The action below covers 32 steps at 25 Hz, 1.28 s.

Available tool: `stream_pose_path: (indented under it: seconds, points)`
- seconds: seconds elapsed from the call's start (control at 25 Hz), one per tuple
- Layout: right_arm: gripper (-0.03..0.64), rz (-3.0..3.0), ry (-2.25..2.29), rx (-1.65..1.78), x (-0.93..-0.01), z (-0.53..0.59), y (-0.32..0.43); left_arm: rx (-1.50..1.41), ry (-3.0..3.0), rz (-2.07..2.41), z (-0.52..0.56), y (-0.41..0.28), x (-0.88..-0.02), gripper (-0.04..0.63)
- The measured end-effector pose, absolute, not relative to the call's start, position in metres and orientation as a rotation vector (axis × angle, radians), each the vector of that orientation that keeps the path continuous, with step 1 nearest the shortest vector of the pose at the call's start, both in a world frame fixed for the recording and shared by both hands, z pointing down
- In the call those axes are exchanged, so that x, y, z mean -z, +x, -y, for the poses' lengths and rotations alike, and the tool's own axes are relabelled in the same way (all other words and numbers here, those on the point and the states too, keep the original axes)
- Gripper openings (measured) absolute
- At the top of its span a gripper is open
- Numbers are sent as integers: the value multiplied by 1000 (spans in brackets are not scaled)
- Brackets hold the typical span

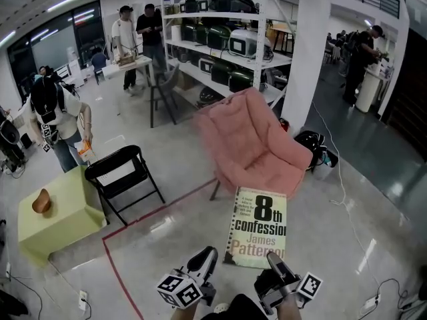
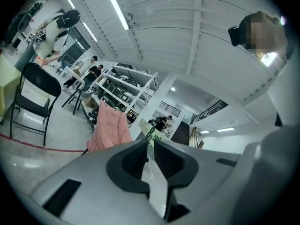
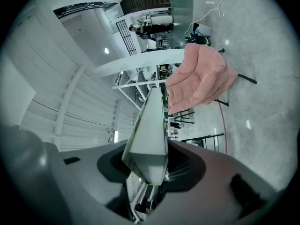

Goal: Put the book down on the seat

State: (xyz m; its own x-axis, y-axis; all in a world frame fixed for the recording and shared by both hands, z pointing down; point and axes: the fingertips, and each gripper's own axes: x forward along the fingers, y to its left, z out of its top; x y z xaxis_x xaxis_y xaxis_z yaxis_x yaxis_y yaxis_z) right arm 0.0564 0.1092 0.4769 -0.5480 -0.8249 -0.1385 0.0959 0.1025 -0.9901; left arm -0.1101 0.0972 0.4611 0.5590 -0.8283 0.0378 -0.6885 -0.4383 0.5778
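The book (image 1: 260, 229), a pale green paperback with "8th confession" on its cover, hangs flat in the air just in front of the pink padded seat (image 1: 257, 145). My right gripper (image 1: 277, 264) is shut on its near right corner. In the right gripper view the book (image 3: 151, 125) stands edge-on between the jaws, with the pink seat (image 3: 201, 76) beyond it. My left gripper (image 1: 208, 255) hovers beside the book's near left corner, apart from it. Its jaws stand a narrow slit apart and hold nothing. The left gripper view shows the pink seat (image 2: 110, 125) ahead.
A black folding chair (image 1: 123, 172) stands left of the seat, beside a yellow-green block (image 1: 53, 222) bearing a brown object (image 1: 41, 201). Red tape (image 1: 153, 215) runs across the floor. Behind the seat are metal shelves (image 1: 227, 42), a white pillar (image 1: 313, 52) and a black bag (image 1: 313, 142). Several people stand around.
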Motion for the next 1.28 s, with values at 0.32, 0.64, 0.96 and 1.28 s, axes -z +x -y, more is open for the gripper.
stream_pose_path:
  seconds: [0.32, 0.64, 0.96, 1.28]
  points:
    - [172, -1634, -728, 1549, -478, -93, 55, 344, 2254, 1221, -88, -116, -457, 55]
    - [172, -1632, -695, 1560, -482, -48, 53, 335, 2242, 1251, -51, -119, -461, 55]
    - [172, -1644, -679, 1573, -486, 11, 51, 342, 2223, 1275, 4, -121, -466, 55]
    - [172, -1651, -692, 1596, -488, 88, 56, 346, 2203, 1294, 80, -117, -465, 51]
